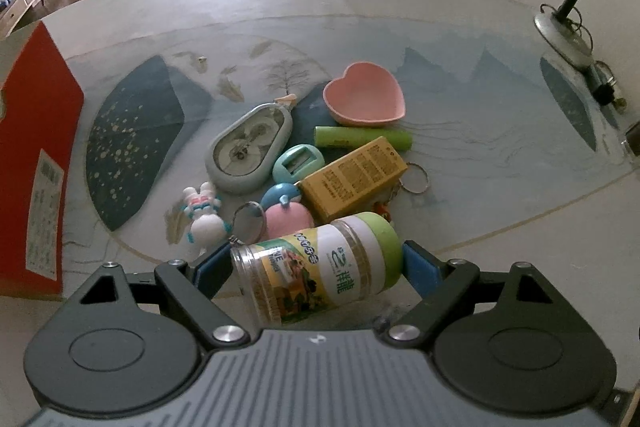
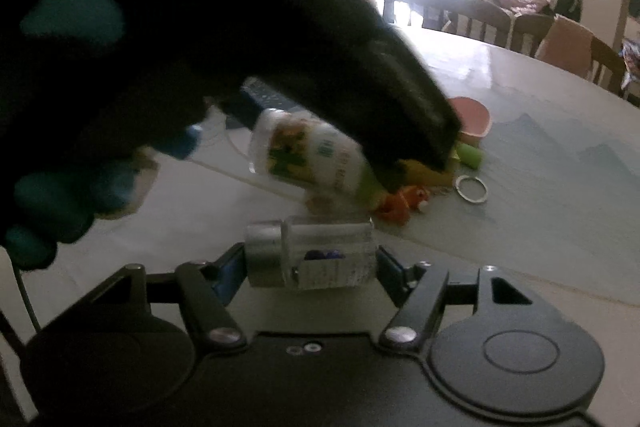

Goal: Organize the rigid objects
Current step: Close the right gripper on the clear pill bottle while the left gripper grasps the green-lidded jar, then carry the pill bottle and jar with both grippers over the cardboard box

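Your left tongs (image 1: 318, 265) are clamped on the clear plastic jar (image 1: 316, 265) with the green lid, one blue pad on the jar's base end and the other on the lid end, so it's lying sideways between them just above the counter (image 1: 400, 19). You can see brownish granular stuff through the wall, filling most of it.

Your right tongs (image 2: 310, 265) have a small clear vial with a silver cap (image 2: 310, 259) pinched crosswise the same way. Something dark blue sits inside it, too blurry to say what.

Beyond the jar, the rest of the pile is bunched up mid-counter: the pink heart-shaped dish (image 1: 364, 95), open side up with nothing in it, a green tube (image 1: 362, 138) just in front of it, a yellow carton (image 1: 354, 177) on its side, a pale oval case (image 1: 248, 151), a small teal round thing (image 1: 298, 161), a pink and blue toy (image 1: 284, 213) and a white bunny figure (image 1: 204, 217). A red box (image 1: 34, 155) stands at the left edge.
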`<action>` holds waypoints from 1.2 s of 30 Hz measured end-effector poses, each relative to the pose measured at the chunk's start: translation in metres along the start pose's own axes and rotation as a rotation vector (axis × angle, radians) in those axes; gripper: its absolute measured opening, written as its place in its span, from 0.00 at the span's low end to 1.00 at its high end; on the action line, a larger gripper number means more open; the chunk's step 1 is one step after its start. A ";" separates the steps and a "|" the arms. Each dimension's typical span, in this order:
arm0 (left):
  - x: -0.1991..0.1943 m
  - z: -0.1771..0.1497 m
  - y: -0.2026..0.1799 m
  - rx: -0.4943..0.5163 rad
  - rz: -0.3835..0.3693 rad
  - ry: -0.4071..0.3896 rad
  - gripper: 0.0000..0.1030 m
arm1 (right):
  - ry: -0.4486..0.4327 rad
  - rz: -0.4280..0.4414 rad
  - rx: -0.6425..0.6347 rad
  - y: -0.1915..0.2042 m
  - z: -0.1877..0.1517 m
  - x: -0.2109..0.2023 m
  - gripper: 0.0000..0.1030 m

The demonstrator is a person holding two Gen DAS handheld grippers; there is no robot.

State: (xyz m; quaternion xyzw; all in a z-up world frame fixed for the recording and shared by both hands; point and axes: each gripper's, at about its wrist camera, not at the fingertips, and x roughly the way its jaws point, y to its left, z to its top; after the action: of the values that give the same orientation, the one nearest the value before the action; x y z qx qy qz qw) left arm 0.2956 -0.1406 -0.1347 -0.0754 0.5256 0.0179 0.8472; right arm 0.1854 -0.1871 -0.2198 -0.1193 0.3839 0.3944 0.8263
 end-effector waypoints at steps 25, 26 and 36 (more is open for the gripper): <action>-0.125 -0.016 0.099 -0.085 -0.045 -0.202 0.88 | -0.124 -0.087 0.093 0.021 0.075 -0.084 0.66; -0.130 -0.017 0.104 -0.086 -0.043 -0.210 0.88 | -0.128 -0.083 0.091 0.026 0.080 -0.086 0.66; -0.172 -0.022 0.162 -0.096 -0.013 -0.281 0.88 | -0.154 -0.049 0.083 0.069 0.116 -0.077 0.66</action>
State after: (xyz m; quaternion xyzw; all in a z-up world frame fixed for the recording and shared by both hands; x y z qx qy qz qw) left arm 0.1809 0.0241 -0.0082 -0.1160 0.3996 0.0478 0.9080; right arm 0.1664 -0.1260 -0.0778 -0.0636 0.3322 0.3660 0.8670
